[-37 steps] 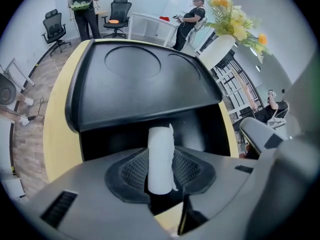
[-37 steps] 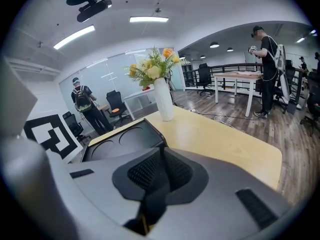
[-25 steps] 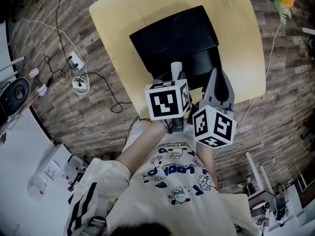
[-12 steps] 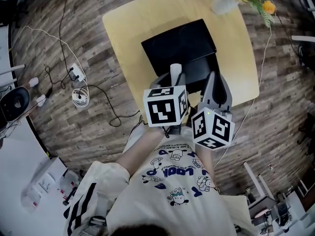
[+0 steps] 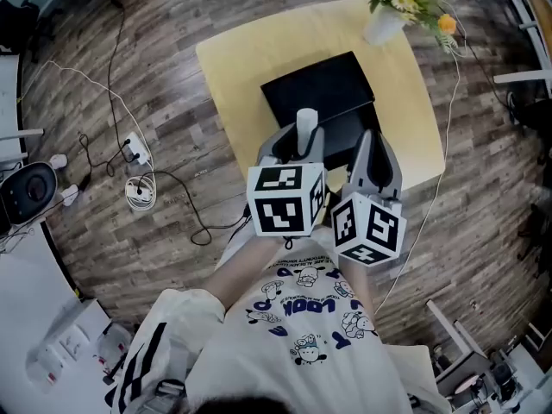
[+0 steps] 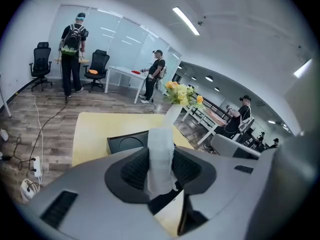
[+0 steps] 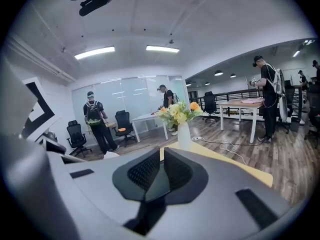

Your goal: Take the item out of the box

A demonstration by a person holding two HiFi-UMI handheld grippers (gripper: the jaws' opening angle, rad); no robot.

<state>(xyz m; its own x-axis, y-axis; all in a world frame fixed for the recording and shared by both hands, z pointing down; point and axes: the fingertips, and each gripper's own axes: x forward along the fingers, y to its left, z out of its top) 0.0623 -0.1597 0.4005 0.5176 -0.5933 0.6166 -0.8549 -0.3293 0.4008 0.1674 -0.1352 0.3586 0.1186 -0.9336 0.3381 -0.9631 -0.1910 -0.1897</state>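
The left gripper (image 6: 161, 176) clamps a pale white item (image 6: 161, 151) upright between its pads, over the near side of the black box (image 5: 321, 91). The right gripper (image 7: 161, 173) sits just right of it, also at the box's near side, with its jaws closed together on nothing. The box lies on the yellow table (image 5: 237, 67). Left of the box runs a wide strip of bare tabletop, and right of it a narrower strip reaches the table's edge. A vase of flowers (image 5: 385, 22) stands beyond the box's far right corner, near the table's far edge.
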